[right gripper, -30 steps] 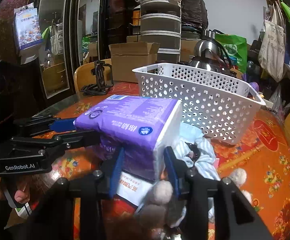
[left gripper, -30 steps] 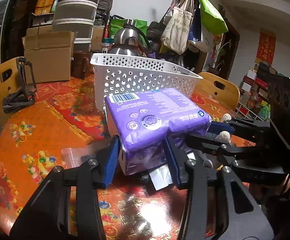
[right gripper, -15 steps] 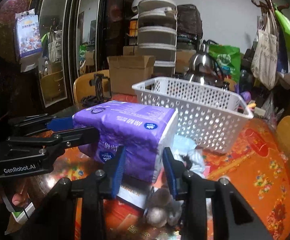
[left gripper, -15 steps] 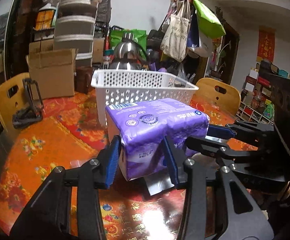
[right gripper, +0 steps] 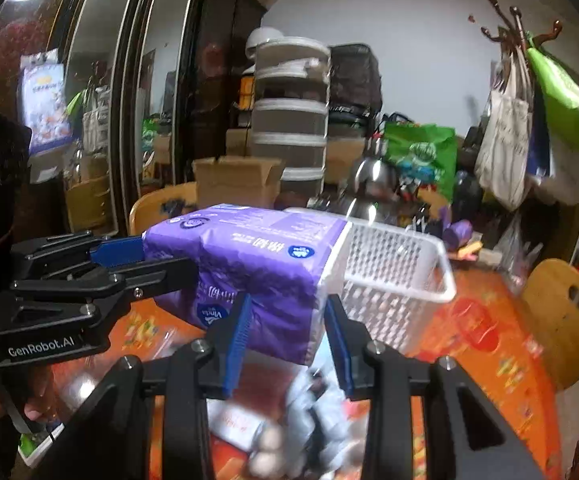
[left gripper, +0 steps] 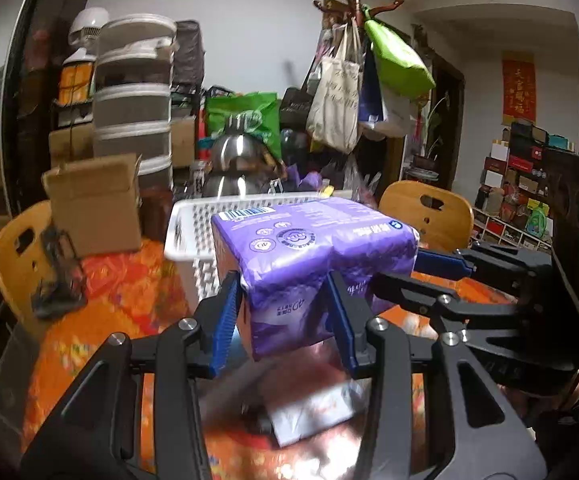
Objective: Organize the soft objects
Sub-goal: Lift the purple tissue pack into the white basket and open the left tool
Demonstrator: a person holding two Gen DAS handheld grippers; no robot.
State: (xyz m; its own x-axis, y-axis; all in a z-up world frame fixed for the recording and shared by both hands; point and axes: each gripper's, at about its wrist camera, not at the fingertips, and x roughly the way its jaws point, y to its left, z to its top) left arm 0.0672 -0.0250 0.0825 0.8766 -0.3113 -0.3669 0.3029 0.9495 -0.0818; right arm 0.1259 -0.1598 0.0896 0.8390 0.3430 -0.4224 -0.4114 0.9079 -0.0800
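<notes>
while both grippers pinch the purple tissue pack (left gripper: pixel 313 256) from adjoining sides, it hangs clear of the counter (left gripper: pixel 129 280), just in front of the white perforated basket (left gripper: pixel 193 220) and about level with its rim. the left gripper (left gripper: pixel 285 312) is clamped on one end of the pack, its blue pads sunk into the wrapper, and the right gripper (right gripper: pixel 285 332) is clamped on the neighbouring end in the same way. the likeliest trouble is the film itself: it looks slick and the filling gives, so a pad could slide off if the two hands drift apart or twist against each other, and the pack would swing from one gripper or drop onto the small items (right gripper: pixel 313 408) lying on the counter beneath. a second risk is the basket wall: carried forward too low, the pack's leading edge would catch the rim and shove or tip the light basket. if only one gripper lets go over the basket, the pack could land tilted across the rim rather than inside.
</notes>
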